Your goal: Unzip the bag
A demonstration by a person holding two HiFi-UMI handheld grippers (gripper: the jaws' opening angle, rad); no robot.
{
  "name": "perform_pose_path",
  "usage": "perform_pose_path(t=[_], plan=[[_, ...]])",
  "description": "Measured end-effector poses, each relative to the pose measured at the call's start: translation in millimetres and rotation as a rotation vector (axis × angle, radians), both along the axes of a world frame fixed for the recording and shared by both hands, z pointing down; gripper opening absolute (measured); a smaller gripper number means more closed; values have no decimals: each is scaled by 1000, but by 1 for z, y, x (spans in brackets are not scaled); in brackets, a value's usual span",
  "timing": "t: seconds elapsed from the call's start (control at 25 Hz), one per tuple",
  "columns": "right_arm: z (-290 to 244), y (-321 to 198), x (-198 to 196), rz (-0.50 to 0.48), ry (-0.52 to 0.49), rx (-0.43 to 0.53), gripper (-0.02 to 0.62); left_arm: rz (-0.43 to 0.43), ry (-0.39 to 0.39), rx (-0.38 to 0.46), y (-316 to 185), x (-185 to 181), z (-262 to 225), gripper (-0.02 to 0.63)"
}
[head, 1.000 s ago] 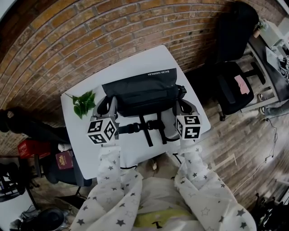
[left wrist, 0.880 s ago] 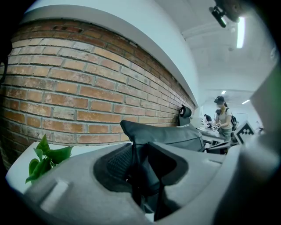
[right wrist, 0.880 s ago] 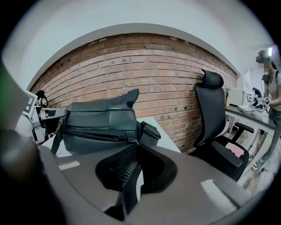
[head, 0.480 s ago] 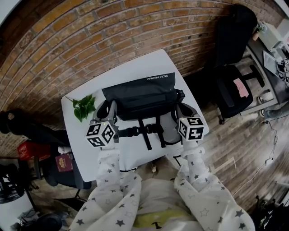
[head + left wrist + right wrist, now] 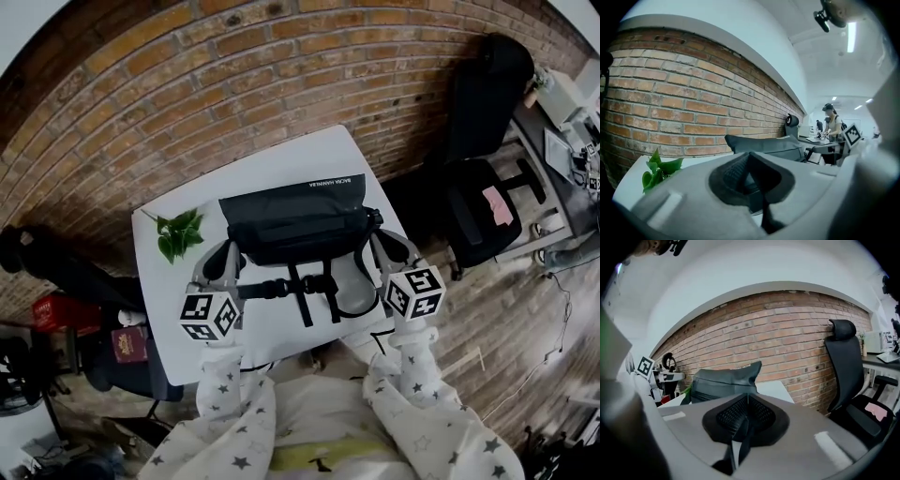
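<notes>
The black bag (image 5: 298, 217) lies flat on the white table (image 5: 281, 155), its straps and buckle (image 5: 300, 284) trailing toward me. My left gripper (image 5: 223, 255) sits at the bag's left end, jaws shut pad to pad in the left gripper view (image 5: 749, 161), with nothing visible between them. The bag (image 5: 764, 143) shows just beyond its tips. At the bag's right end, my right gripper (image 5: 382, 246) has its jaws opening, only a narrow crack apart (image 5: 747, 404), with nothing between the pads. Ahead and left of it lies the bag (image 5: 724, 380).
A green leafy sprig (image 5: 178, 234) lies on the table left of the bag, also in the left gripper view (image 5: 658, 171). A brick wall runs behind the table. A black office chair (image 5: 478, 187) stands to the right. Clutter and a red box (image 5: 56, 309) sit on the floor at left.
Both grippers have drawn back a little toward the table's near edge. The bag has stayed where it lay.
</notes>
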State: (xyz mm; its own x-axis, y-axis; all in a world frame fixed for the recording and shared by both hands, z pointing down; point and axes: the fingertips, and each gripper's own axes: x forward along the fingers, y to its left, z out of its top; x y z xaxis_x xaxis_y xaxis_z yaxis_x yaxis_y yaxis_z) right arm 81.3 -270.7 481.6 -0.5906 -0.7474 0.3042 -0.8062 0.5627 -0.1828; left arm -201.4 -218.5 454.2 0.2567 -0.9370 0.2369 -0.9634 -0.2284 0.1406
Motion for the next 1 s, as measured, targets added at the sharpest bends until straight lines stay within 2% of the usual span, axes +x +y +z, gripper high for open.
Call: perform_pose_path(t=[0.04,0.28,0.72,1.0], plan=[[-6,-1,-3,-11,-12,14,9,0,1,5,2,2,-2,-2],[-34,-1,-20,-61,-95,58,8,-12,17,30,12,4,-14,-2],[-73,-4,-29,-86,-175,138,8,-54,26,98,23,-3,-46,-2],[-90,-4,-28,-87,-256,154,8,-59,20,134,26,-9,-61,-2]])
